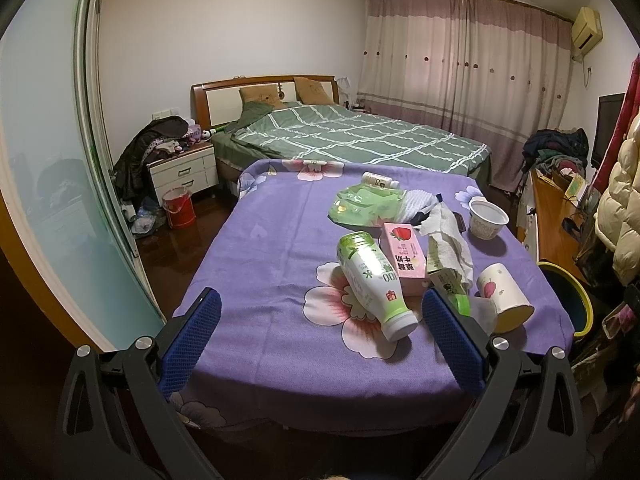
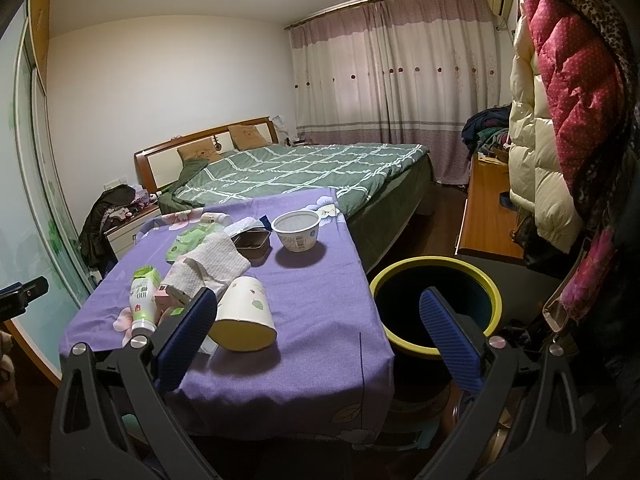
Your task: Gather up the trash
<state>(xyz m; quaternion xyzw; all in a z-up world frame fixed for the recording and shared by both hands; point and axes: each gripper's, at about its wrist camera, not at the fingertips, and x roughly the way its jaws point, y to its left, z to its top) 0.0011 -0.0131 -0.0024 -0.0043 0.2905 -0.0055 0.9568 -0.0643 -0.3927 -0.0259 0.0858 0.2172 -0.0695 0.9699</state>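
Paper cup [image 2: 244,314] beside right claw [image 2: 316,334]

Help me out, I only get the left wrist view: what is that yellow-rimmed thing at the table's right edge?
Observer: A round bin standing on the floor beside the table; the right wrist view shows most of its yellow rim.
Operator: What is the other gripper doing?
Observer: The right gripper is open, empty, one finger before the tipped paper cup.
Operator: That dark thing behind the paper towel?
Observer: A shallow brownish tray beside the white bowl.
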